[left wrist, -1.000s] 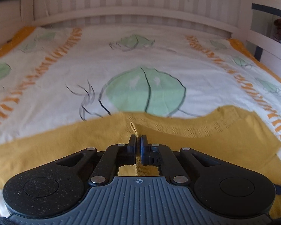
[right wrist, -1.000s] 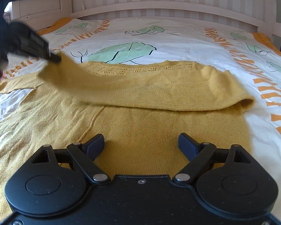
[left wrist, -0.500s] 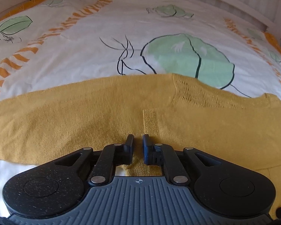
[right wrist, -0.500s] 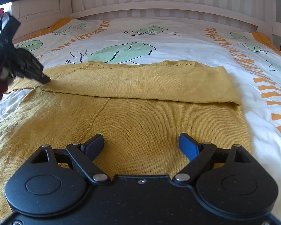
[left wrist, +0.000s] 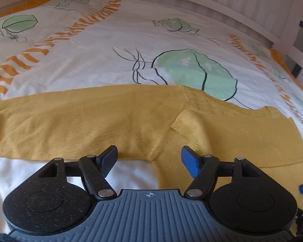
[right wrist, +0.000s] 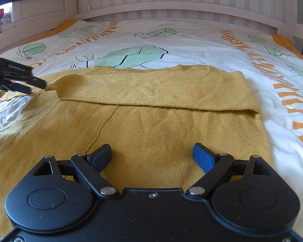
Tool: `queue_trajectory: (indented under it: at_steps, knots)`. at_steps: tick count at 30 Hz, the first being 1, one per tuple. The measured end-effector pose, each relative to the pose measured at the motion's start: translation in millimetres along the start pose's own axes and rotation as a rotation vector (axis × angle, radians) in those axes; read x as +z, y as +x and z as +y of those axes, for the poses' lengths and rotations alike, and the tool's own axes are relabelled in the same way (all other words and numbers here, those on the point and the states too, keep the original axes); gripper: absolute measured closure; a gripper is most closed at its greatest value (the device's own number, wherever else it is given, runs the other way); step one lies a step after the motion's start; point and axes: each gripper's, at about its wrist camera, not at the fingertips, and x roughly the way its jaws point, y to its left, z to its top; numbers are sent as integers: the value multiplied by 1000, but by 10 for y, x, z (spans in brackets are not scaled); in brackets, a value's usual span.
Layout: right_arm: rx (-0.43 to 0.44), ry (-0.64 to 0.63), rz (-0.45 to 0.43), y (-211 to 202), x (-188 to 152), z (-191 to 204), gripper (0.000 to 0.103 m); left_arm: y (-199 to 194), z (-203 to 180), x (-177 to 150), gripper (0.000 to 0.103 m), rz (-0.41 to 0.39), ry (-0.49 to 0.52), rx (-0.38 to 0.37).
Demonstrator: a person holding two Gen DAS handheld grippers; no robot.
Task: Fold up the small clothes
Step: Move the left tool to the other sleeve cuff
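Observation:
A mustard-yellow knit sweater (right wrist: 151, 121) lies flat on the bed, with one sleeve (right wrist: 155, 88) folded across its chest. In the left wrist view the sweater (left wrist: 91, 125) has its other sleeve stretched out to the left. My left gripper (left wrist: 149, 157) is open and empty, just above the sweater's armpit; it also shows at the left edge of the right wrist view (right wrist: 28, 83). My right gripper (right wrist: 152, 154) is open and empty, hovering over the sweater's lower body.
The bed has a white cover (right wrist: 192, 46) with green leaf prints and orange stripes. A white slatted headboard (right wrist: 171, 6) stands at the back and side rails (right wrist: 30, 26) run along the left and right.
My left gripper laid the sleeve cuff down across the sweater, opened and let go of it. My right gripper stayed open and still.

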Motion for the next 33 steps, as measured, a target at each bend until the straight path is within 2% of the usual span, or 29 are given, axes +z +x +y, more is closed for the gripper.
queue_trajectory:
  at_steps: [3, 7, 10, 14, 18, 21, 28, 33]
  knots:
    - [-5, -4, 2, 2, 3, 8, 15, -10, 31, 11, 35, 7, -29, -10]
    - [-7, -5, 2, 2, 2, 12, 15, -77, -114, -73, 35, 0, -77, -80]
    - [-6, -3, 1, 3, 4, 12, 14, -93, -282, -146, 35, 6, -68, -149]
    - [-5, -3, 1, 1, 3, 10, 14, 91, -443, -166, 35, 58, -69, -241]
    - [-4, -2, 1, 0, 2, 8, 14, 311, -470, -106, 35, 63, -124, -290]
    - [-1, 0, 0, -4, 5, 7, 13, 369, -466, -15, 35, 22, -149, -281]
    - [5, 3, -1, -4, 4, 13, 12, 34, -554, 198, 35, -187, 21, -201]
    - [4, 3, -1, -3, 4, 15, 12, -142, -359, 194, 35, -211, 0, -147]
